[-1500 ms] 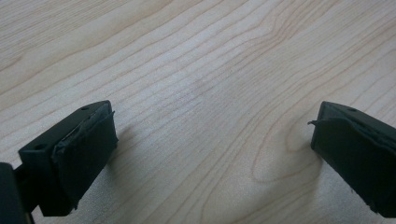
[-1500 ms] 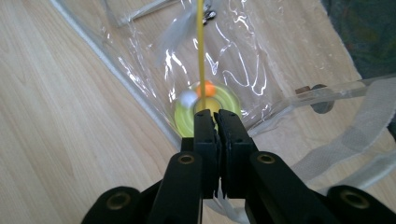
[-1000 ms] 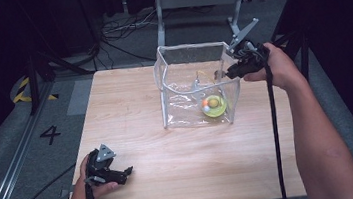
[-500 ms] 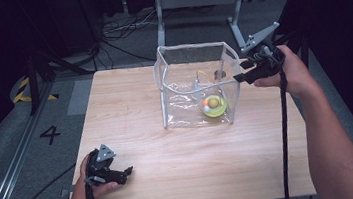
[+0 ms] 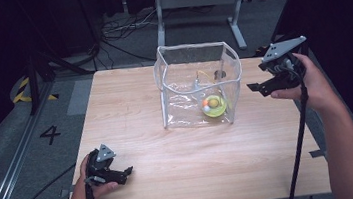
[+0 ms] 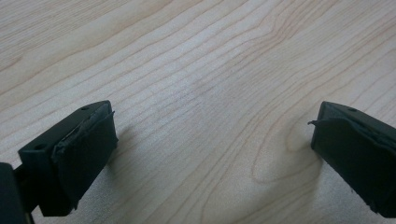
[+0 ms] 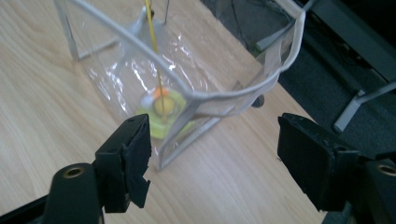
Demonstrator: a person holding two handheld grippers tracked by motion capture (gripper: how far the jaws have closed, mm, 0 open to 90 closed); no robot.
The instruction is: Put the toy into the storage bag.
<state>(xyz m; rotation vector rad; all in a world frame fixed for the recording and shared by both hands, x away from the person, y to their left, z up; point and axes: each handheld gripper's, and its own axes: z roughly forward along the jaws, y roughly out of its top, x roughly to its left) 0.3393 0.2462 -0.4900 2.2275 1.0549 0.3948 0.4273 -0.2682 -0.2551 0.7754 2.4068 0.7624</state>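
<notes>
Clear plastic bag (image 5: 198,84) stands upright mid-table (image 5: 130,110), the yellow-green toy (image 5: 214,105) resting inside on its floor. Your right gripper (image 5: 259,88) sits just beside the bag's right wall, jaws having just been opening, nothing between them. Your left gripper (image 5: 125,173) rests near the front-left edge, jaws wide and empty. Withdraw the right gripper cleanly; avoid snagging the white rim (image 7: 196,93), judged easily tipped.

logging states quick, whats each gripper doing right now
left gripper: open, empty, low over the table.
right gripper: open, empty, jaws just opening, beside the clear bag.
</notes>
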